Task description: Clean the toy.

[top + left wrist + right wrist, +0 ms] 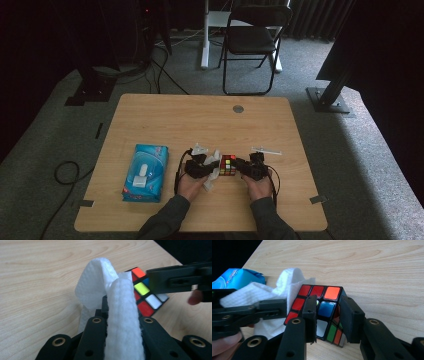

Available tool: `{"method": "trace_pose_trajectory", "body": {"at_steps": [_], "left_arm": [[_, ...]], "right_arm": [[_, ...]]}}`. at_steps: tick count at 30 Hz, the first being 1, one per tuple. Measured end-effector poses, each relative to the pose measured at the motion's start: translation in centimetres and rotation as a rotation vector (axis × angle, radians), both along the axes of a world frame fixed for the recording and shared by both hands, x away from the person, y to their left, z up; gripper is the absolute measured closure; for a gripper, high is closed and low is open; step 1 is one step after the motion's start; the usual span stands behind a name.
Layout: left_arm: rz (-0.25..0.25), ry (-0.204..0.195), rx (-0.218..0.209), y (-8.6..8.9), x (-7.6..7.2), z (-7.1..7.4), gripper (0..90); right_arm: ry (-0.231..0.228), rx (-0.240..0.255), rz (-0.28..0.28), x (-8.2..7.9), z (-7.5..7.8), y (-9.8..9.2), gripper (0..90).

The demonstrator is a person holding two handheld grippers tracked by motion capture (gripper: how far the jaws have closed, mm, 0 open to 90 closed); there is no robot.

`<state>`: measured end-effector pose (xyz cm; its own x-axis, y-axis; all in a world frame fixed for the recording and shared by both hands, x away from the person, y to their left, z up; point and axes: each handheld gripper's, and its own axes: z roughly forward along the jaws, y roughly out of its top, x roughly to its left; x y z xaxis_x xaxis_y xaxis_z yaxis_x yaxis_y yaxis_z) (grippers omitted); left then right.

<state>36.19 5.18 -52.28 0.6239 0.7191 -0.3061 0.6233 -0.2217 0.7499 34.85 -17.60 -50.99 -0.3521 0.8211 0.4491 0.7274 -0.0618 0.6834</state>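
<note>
Although I look closely at the blue wipes packet [145,173], at about nine o'clock from my hands, I cannot read any brand or word on it; the print is too small and dark. My left gripper [122,302] has its jaws clamped on a white wipe [120,322], which stands up in folds and hides most of what is behind. My right gripper [328,307] pinches one corner of the colour cube [322,312] between narrow jaws. The cube rests on the wooden table [200,120], near the front edge, between both grippers. In the left gripper view the wipe seems to touch the cube's side, but the fold covers the contact, so I am not sure. The cube's lower faces are cut off behind the right jaws. At twelve o'clock, beyond the table, a black folding chair [252,40] stands on the carpet.
</note>
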Motion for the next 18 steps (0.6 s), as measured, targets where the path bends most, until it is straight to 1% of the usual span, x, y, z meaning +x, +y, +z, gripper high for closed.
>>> {"method": "trace_pose_trajectory", "body": {"at_steps": [3,6,9,11,13,18], "left_arm": [[-0.001,0.016,0.031,-0.2,0.2,-0.8,83.0],[0.000,0.040,0.050,-0.3,0.5,-1.7,83.1],[0.001,0.043,0.080,-0.6,0.6,-2.2,83.2],[-0.002,0.044,0.079,-0.6,0.7,-2.2,83.5],[-0.007,0.042,0.093,-0.6,0.8,-2.1,83.5],[0.004,0.056,0.075,-0.6,1.2,-2.1,83.4]], "right_arm": [[0.000,0.001,0.000,0.0,0.0,0.0,67.7],[0.001,0.002,0.001,0.0,0.0,0.0,67.7],[0.002,0.002,0.001,0.0,0.0,0.0,67.7],[0.002,0.002,0.002,0.0,0.0,0.0,67.6],[0.002,0.002,0.002,0.0,0.0,0.0,67.6],[0.001,0.001,0.003,0.0,0.0,0.0,67.6]]}}
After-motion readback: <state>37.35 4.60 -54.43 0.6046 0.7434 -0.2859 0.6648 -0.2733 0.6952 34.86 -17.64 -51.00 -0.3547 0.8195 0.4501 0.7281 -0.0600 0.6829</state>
